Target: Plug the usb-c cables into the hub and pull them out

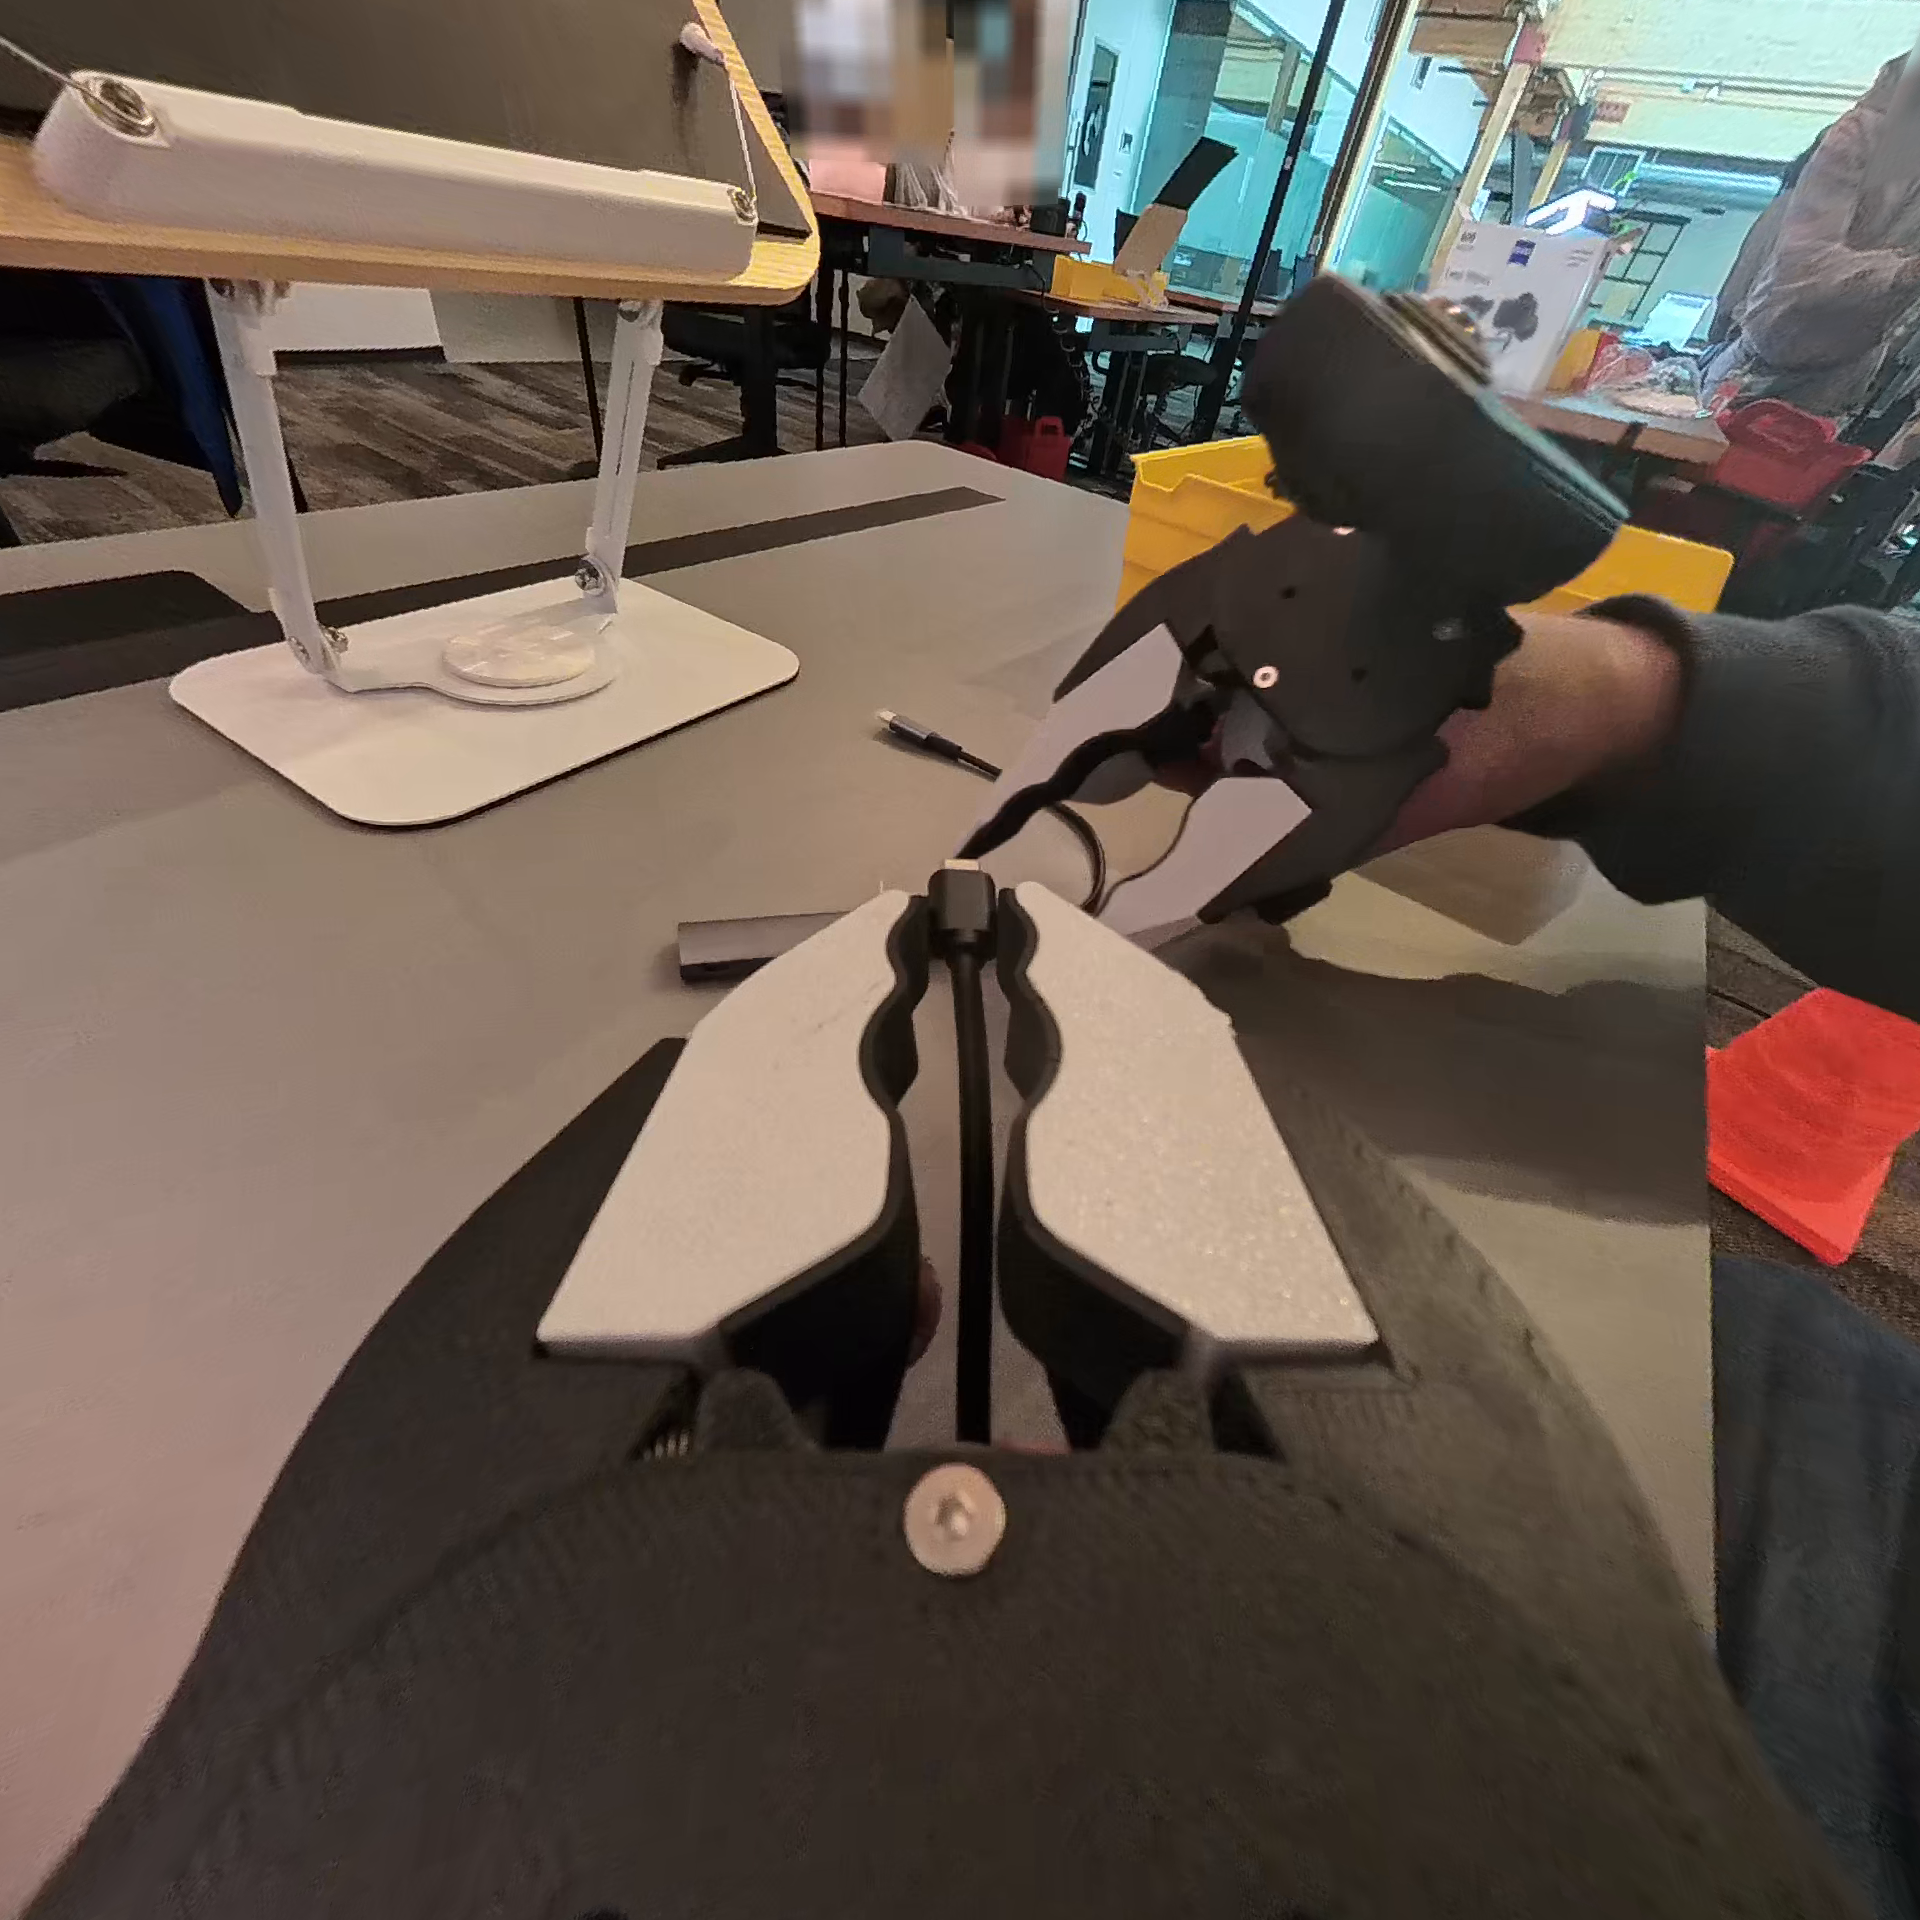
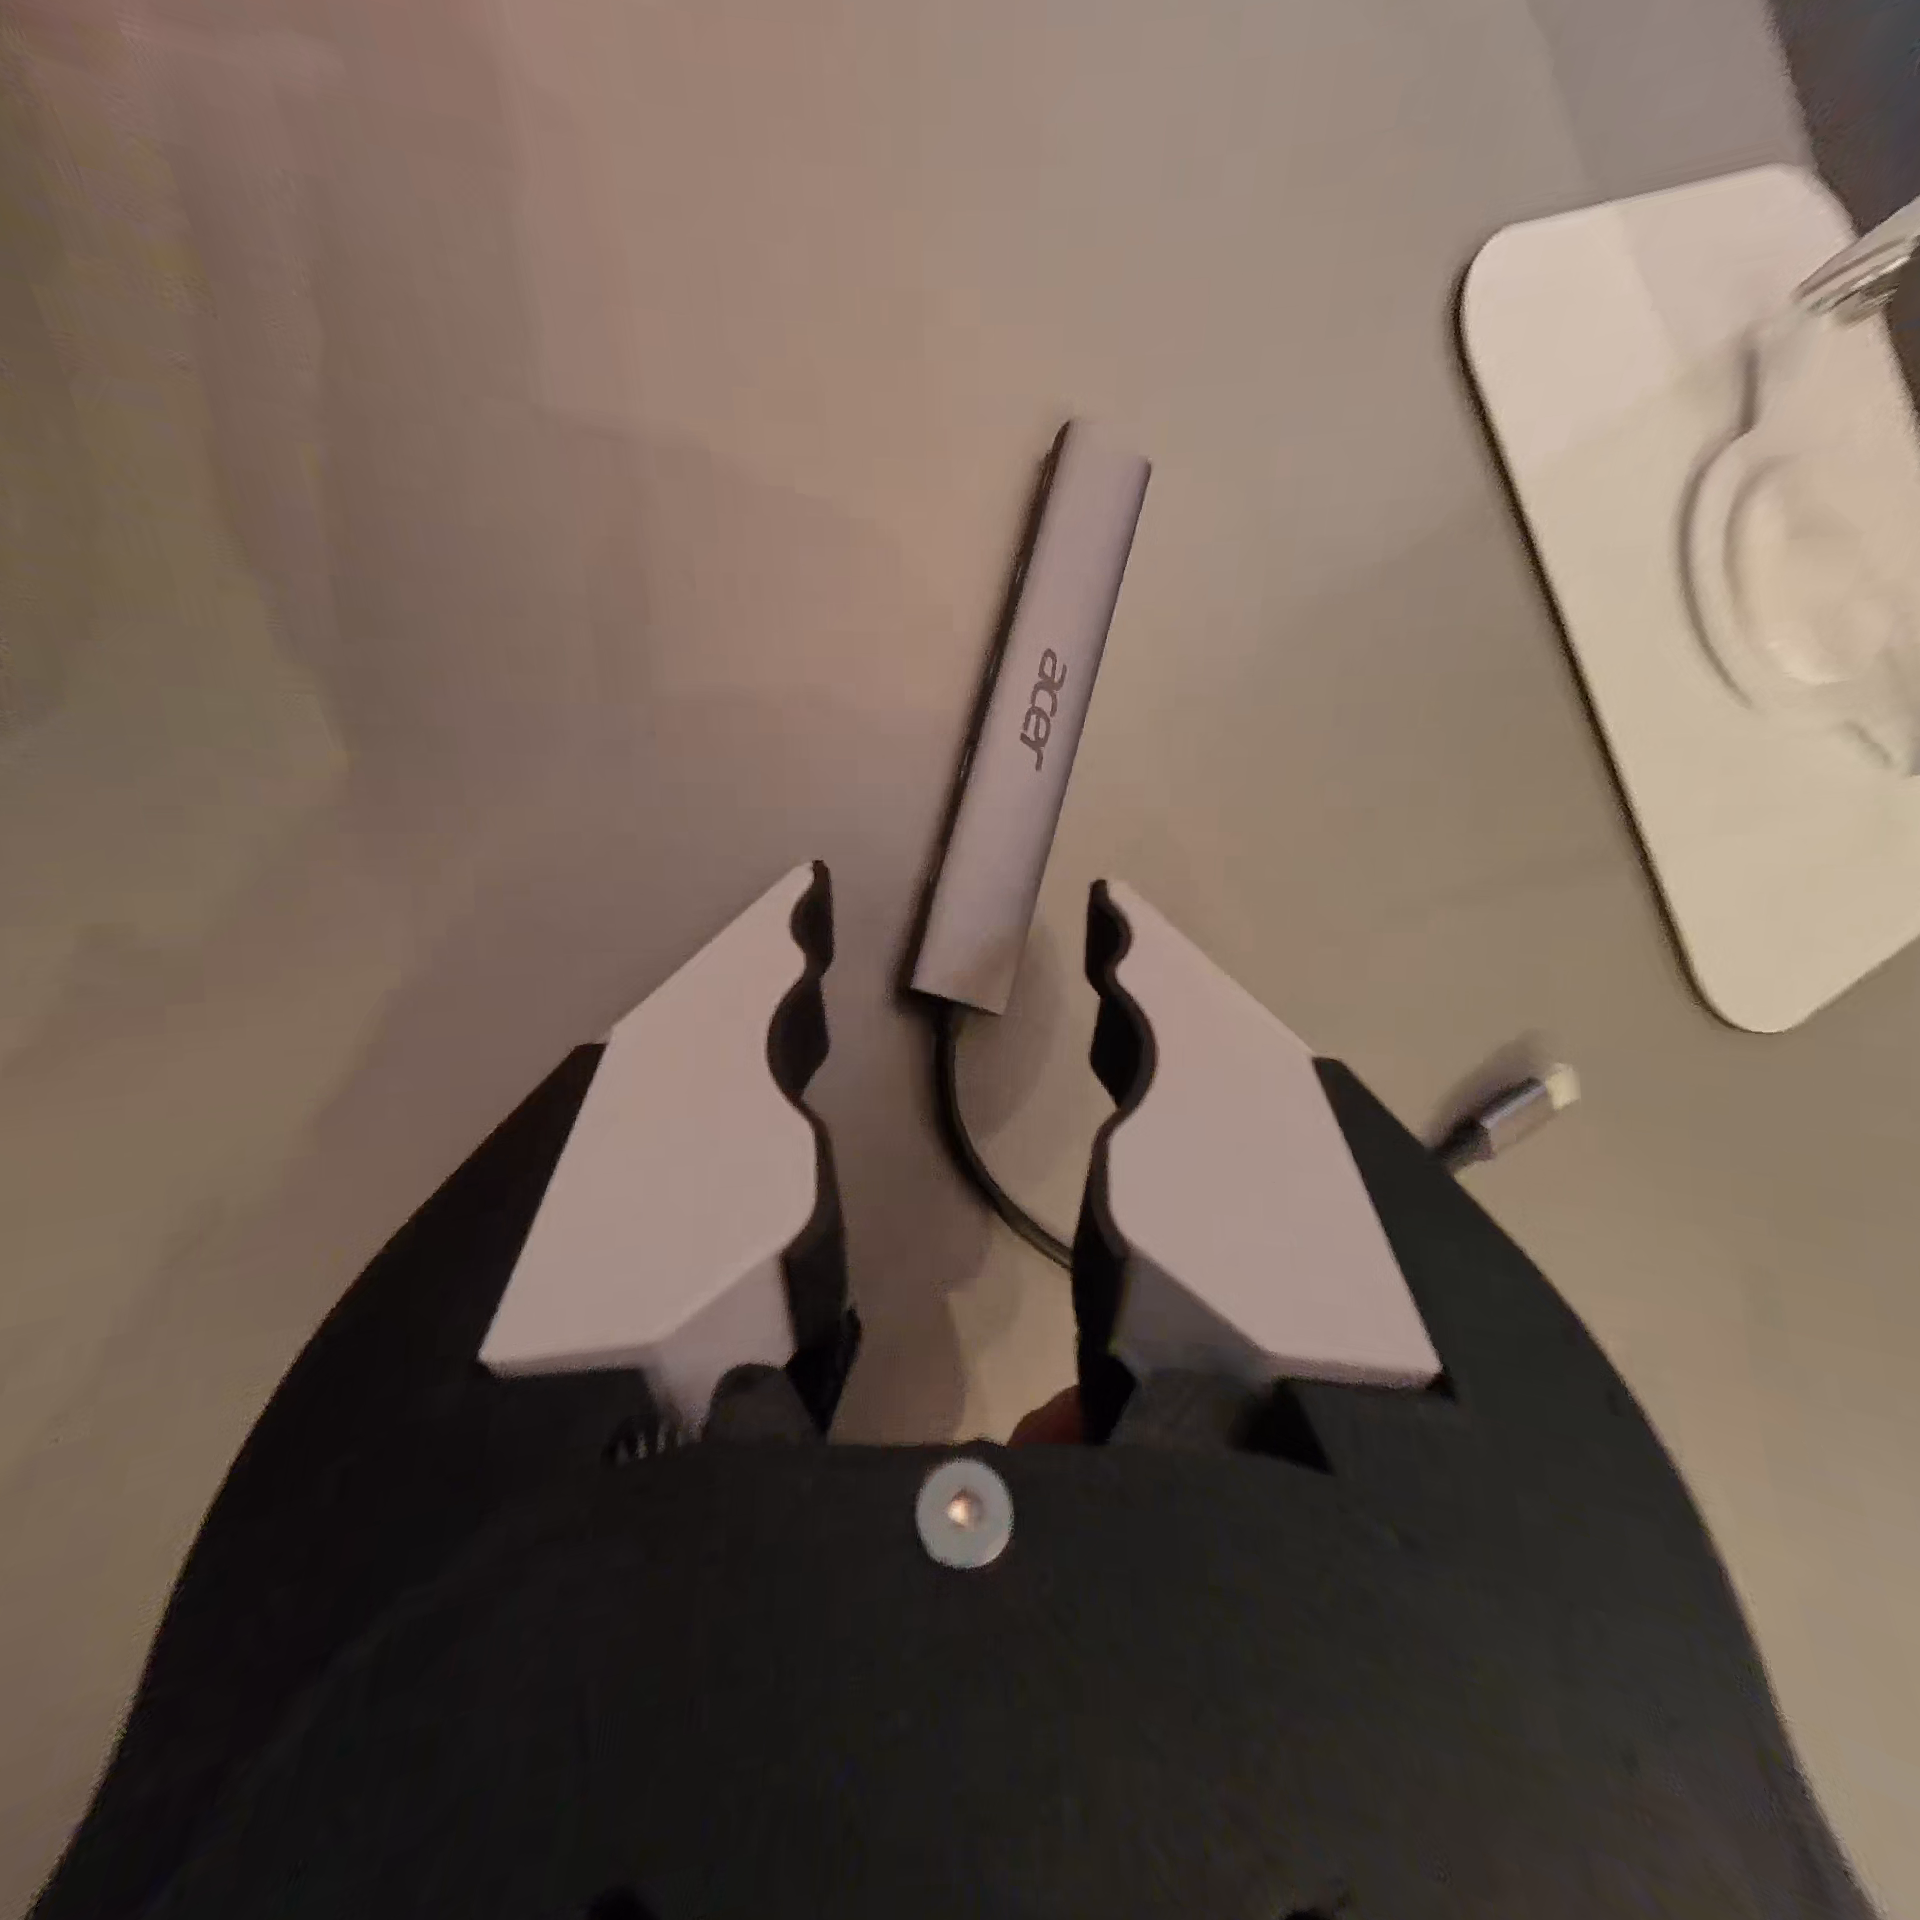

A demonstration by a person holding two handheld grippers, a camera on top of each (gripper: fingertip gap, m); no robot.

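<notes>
My left gripper (image 1: 961, 923) is shut on the black plug (image 1: 962, 894) of a black usb-c cable (image 1: 971, 1195), which runs back between the fingers. The plug's metal tip points forward past the fingertips. The grey hub (image 1: 748, 940) lies flat on the table just ahead and to the left. In the right wrist view the hub (image 2: 1049, 707) lies lengthwise below my right gripper (image 2: 958, 883). That gripper is open. The hub's near end lies between the fingertips, with a gap on each side. The right gripper (image 1: 1101, 881) also shows in the left wrist view, held over the table.
The hub's own thin cable (image 2: 977, 1153) curls back to a grey plug (image 2: 1517, 1112) lying on the table (image 2: 416, 520). A white stand base (image 2: 1683, 582) is at the right; its raised platform (image 1: 416, 187) is at the far left. A yellow bin (image 1: 1195, 520) stands beyond the table edge. My hands' fingertips stand some 12 cm from each other.
</notes>
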